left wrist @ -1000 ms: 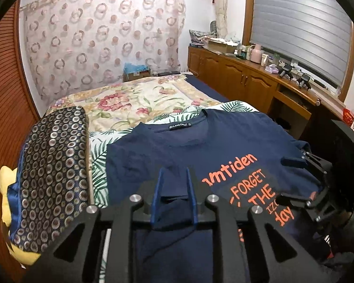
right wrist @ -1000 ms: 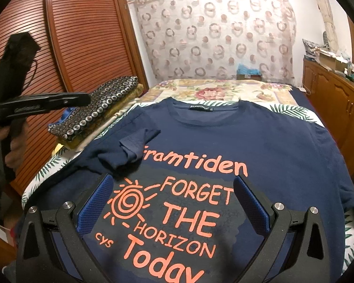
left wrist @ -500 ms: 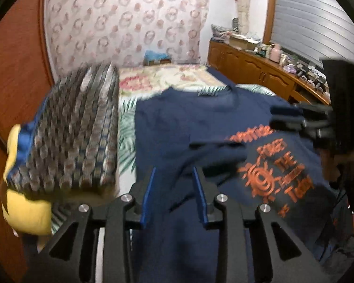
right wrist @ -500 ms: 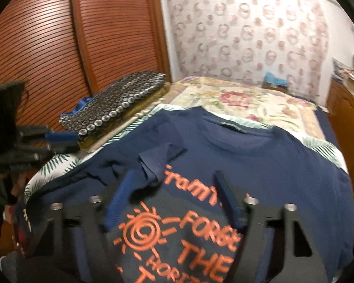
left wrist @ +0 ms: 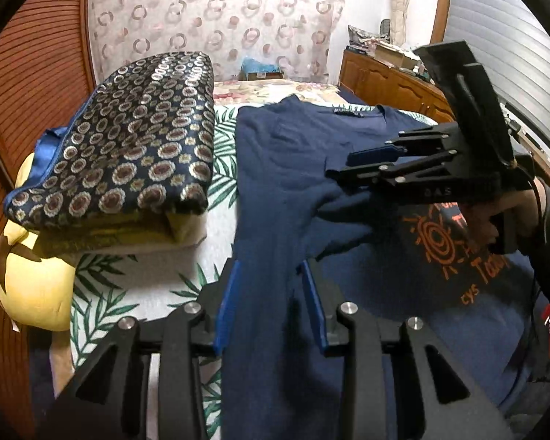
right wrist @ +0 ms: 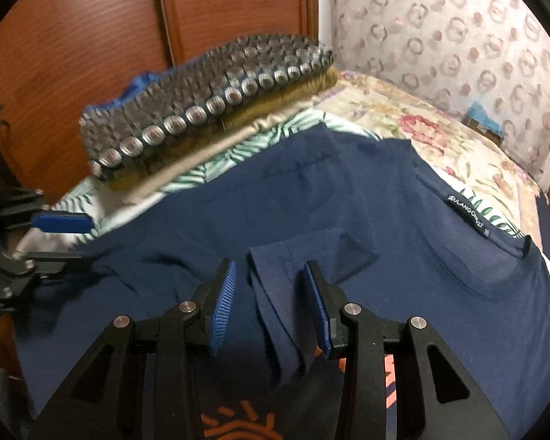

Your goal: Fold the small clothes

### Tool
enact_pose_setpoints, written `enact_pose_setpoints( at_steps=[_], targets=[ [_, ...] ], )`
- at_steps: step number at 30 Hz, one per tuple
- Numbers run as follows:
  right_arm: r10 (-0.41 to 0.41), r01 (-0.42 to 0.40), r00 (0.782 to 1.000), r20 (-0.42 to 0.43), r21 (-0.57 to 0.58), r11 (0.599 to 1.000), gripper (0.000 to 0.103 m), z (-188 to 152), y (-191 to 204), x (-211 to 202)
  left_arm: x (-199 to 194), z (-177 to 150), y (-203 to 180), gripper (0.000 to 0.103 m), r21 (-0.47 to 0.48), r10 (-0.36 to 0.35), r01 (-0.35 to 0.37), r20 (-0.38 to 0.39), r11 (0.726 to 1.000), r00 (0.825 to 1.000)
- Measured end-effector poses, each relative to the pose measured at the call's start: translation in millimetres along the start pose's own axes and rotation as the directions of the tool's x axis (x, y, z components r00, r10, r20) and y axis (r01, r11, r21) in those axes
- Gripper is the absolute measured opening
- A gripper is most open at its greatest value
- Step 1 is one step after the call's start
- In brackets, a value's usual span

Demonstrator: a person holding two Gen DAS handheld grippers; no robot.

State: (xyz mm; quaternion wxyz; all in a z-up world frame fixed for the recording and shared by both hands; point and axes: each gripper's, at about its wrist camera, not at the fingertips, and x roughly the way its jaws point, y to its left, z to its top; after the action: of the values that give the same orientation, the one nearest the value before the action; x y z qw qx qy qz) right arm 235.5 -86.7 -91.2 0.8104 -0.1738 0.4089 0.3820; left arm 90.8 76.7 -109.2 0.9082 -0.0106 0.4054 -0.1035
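Left sleeve point(right wrist: 311, 256) is lying folded over navy T-shirt point(left wrist: 282, 168), centre frame; remaining folds pending; left gripper point(left wrist: 271, 300) and right gripper point(right wrist: 271, 300) are gaping apart, gripping nothing.

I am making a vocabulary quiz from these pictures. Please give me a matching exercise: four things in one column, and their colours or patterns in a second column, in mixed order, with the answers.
Things:
1. T-shirt
2. Print
3. Pillow
4. Folded blanket

Colours or patterns:
a. yellow
b. circle pattern
c. navy
d. orange

Pairs: 1-c, 2-d, 3-a, 4-b
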Motion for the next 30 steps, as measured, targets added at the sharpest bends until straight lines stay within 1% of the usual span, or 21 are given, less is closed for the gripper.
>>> enact_pose_setpoints(
  at_steps=[2, 5, 7, 10, 12, 15, 17, 19, 20, 22, 24, 25, 26, 27, 29, 30],
  targets=[
    [-0.007, 0.007, 1.000, 0.005, -0.002, 1.000, 0.015, -1.8, -1.9, -0.2, 2.9, -2.7, -1.7, 0.033, 0.005, -0.001, 0.001, -0.011, 1.000, 1.000],
    [-0.011, 0.011, 1.000, 0.020, 0.016, 1.000, 0.005, -4.7, -10.6, -4.5, 7.8, -5.2, -6.2, 0.033, 0.016, 0.007, -0.006, -0.029, 1.000, 1.000],
    [-0.039, 0.037, 0.998, 0.050, 0.043, 0.998, 0.004, -6.1, -18.7, -12.5, 11.5, -5.7, -8.2, 0.033, 0.020, 0.009, -0.009, -0.039, 1.000, 0.999],
    [-0.092, 0.081, 0.991, 0.097, 0.114, 0.990, 0.004, -7.8, -36.5, -24.7, 12.4, -5.9, -13.3, 0.034, 0.034, 0.018, -0.017, -0.037, 0.999, 0.999],
    [-0.155, 0.133, 0.981, 0.117, 0.178, 0.975, 0.004, -11.3, -51.8, -33.7, 13.7, -4.5, -13.3, 0.036, 0.039, 0.020, -0.018, -0.038, 0.999, 0.999],
    [-0.199, 0.168, 0.973, 0.114, 0.234, 0.958, 0.004, -16.9, -67.1, -42.5, 15.2, -4.3, -16.4, 0.038, 0.048, 0.020, -0.018, -0.033, 0.999, 0.999],
    [-0.193, 0.160, 0.975, 0.109, 0.255, 0.954, 0.004, -21.3, -76.5, -44.4, 14.9, -3.6, -15.5, 0.040, 0.049, 0.017, -0.016, -0.027, 0.999, 0.999],
    [-0.272, 0.240, 0.958, 0.094, 0.263, 0.934, 0.004, -24.3, -80.9, -48.5, 17.4, -2.3, -16.0, 0.044, 0.050, 0.010, -0.009, -0.026, 0.999, 1.000],
    [-0.288, 0.254, 0.953, 0.098, 0.268, 0.929, 0.004, -25.7, -82.2, -50.8, 18.0, -2.2, -16.6, 0.047, 0.051, 0.005, -0.004, -0.027, 0.999, 1.000],
    [-0.273, 0.234, 0.957, 0.100, 0.292, 0.927, 0.005, -28.6, -89.6, -55.0, 20.0, -1.0, -17.5, 0.051, 0.059, 0.001, 0.001, -0.030, 0.998, 1.000],
    [-0.277, 0.237, 0.956, 0.101, 0.294, 0.926, 0.018, -31.1, -93.4, -60.0, 20.9, -0.9, -19.1, 0.052, 0.066, 0.001, 0.001, -0.032, 0.998, 0.999],
    [-0.273, 0.232, 0.955, 0.111, 0.291, 0.928, 0.031, -33.3, -94.3, -65.0, 21.5, -0.3, -18.4, 0.053, 0.067, 0.000, 0.002, -0.033, 0.998, 0.999],
    [-0.264, 0.220, 0.957, 0.122, 0.292, 0.931, 0.041, -36.1, -95.1, -69.9, 21.8, 0.3, -17.9, 0.053, 0.068, -0.001, 0.003, -0.033, 0.998, 0.999],
    [-0.259, 0.214, 0.958, 0.126, 0.292, 0.932, 0.045, -38.2, -95.1, -72.8, 22.2, 0.7, -17.7, 0.054, 0.068, -0.003, 0.005, -0.033, 0.998, 0.999],
    [-0.255, 0.211, 0.959, 0.122, 0.291, 0.933, 0.059, -46.0, -96.7, -81.2, 21.9, 0.2, -18.0, 0.055, 0.069, -0.007, 0.010, -0.034, 0.998, 0.999],
    [-0.252, 0.208, 0.960, 0.121, 0.293, 0.933, 0.060, -50.3, -98.6, -85.1, 22.2, 0.4, -17.9, 0.056, 0.070, -0.009, 0.012, -0.035, 0.997, 0.999]
  ],
)
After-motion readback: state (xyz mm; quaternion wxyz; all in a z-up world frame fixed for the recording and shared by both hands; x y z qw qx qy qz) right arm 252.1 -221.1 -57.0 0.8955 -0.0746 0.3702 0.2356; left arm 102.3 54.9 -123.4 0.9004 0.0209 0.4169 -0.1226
